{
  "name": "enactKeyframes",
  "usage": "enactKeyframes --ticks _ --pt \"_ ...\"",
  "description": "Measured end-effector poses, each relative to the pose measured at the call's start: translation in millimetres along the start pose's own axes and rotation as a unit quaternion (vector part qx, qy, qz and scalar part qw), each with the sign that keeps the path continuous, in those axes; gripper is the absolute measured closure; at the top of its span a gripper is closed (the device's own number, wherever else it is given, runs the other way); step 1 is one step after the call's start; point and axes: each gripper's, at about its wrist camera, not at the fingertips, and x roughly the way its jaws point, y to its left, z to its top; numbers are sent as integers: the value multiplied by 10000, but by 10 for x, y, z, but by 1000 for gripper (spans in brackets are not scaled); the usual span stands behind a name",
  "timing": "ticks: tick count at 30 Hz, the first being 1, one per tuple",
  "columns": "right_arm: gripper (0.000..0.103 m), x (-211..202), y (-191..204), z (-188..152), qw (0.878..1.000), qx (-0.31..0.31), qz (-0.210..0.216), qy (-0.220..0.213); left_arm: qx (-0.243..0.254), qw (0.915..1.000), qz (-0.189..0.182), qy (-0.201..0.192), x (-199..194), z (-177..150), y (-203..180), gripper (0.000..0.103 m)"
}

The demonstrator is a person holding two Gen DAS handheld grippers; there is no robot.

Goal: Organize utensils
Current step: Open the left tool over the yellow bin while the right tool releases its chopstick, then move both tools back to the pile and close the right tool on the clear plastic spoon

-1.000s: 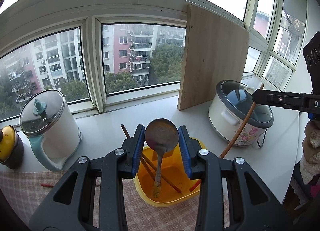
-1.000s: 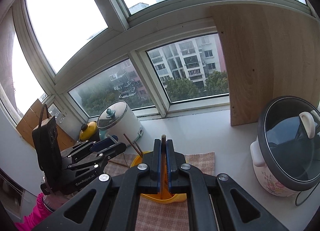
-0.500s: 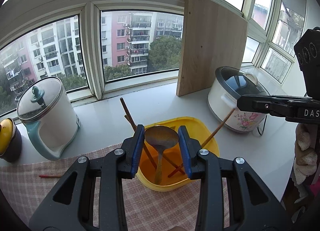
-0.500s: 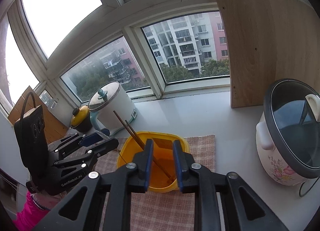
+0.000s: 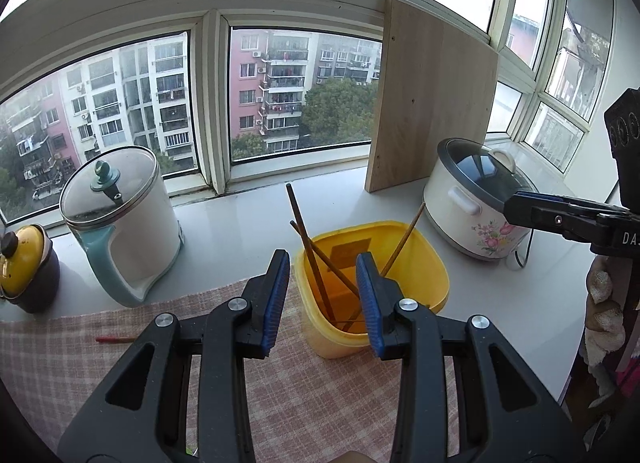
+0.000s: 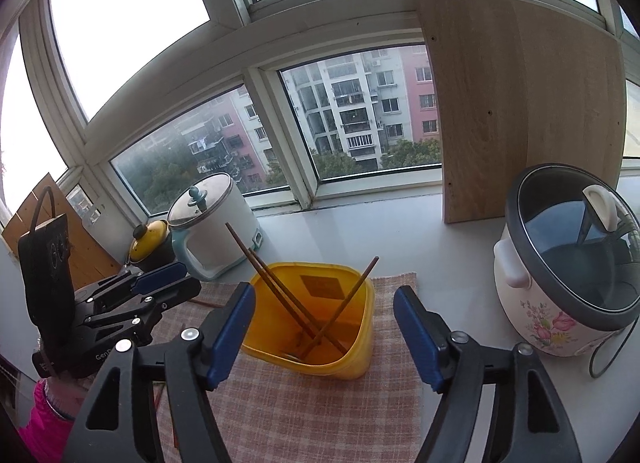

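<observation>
Left tool [image 5: 323, 295] wide and empty, right tool [image 6: 325, 327] wide and empty, three chopsticks [image 6: 280, 295] leaning inside yellow container [image 6: 352, 359] on checked mat [image 6: 320, 415] near surface [image 6: 360, 231] front edge, one red chopstick [image 5: 116, 339] lying on the mat's left part.

Kettle [image 5: 120, 223], rice cooker [image 5: 476, 203] (floral) and wooden board [image 5: 432, 95].

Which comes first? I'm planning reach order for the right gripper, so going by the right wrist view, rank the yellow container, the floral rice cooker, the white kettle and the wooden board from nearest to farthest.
1. Yellow container: just ahead of the right gripper, on the checked cloth.
2. Floral rice cooker: to the right.
3. White kettle: back left, near the window.
4. Wooden board: far right, leaning at the window.
</observation>
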Motion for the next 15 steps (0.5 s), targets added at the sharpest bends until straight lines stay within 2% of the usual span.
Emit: enactKeyframes --ticks 8,15 --pt "19 -56 202 -190 9998 -39 -146 -109 -33 9999 141 -27 -269 -189 320 69" --pt "17 -62 439 -429 9995 -122 -196 -223 -220 9989 399 57 -515 -503 788 69"
